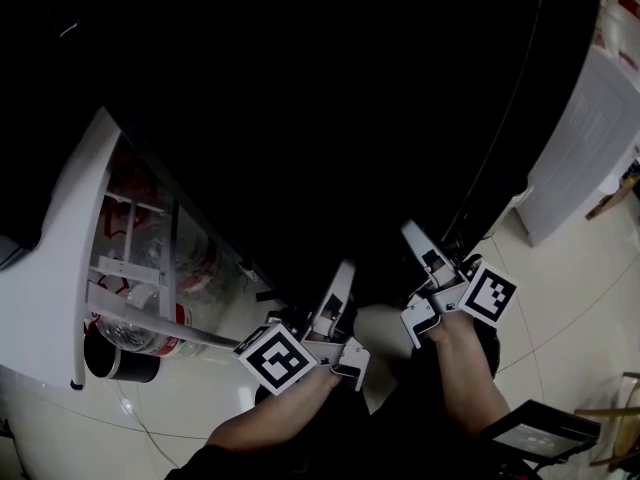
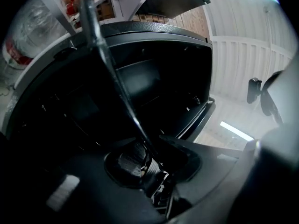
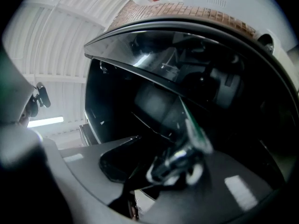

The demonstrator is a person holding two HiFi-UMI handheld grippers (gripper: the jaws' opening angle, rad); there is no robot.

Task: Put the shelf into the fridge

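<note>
- Shelf [image 2: 110,64], a thin glass pane seen edge-on, is held before the dark opening of the fridge [image 1: 340,108]. How far in it reaches cannot be told.
- White door [image 1: 55,278] stands open at the left.
- 2 forearms [image 1: 270,423] stretch forward side by side, and both tools point into the fridge.
- Left gripper [image 1: 344,274]: jaws narrowly apart, pinching the pane's near edge.
- Right gripper [image 1: 414,240]: jaws pinching the same pane further right, though the contact is blurred.
</note>
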